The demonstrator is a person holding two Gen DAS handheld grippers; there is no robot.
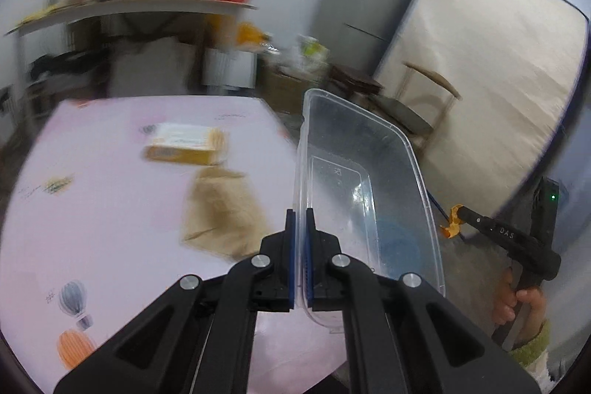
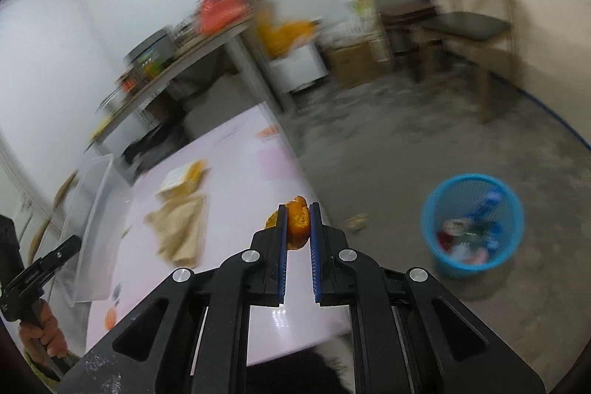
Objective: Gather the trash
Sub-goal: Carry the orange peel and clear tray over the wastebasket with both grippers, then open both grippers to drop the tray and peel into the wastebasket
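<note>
**Orange peel and clear tub both gripped above the table**

The orange peel [image 2: 297, 223] sits clamped between the blue pads of the right gripper [image 2: 298, 220], near the fingertips, raised above the pink table [image 2: 240, 172]. Ahead and to the right of that gripper, on the grey floor, stands a blue mesh bin [image 2: 472, 222] holding assorted litter. A small scrap [image 2: 356, 220] lies on the floor just right of the fingertips.

The left gripper [image 1: 300, 228] is closed on the near wall of a clear plastic tub [image 1: 364, 172], which is lifted and tilted off the table's right edge. Left of this gripper, on the table, lie a brown paper bag [image 1: 221, 209] and, beyond it, a yellow box [image 1: 186, 148]. The right gripper, peel at its tip, shows at the far right, held by a hand [image 1: 524, 305].
</note>
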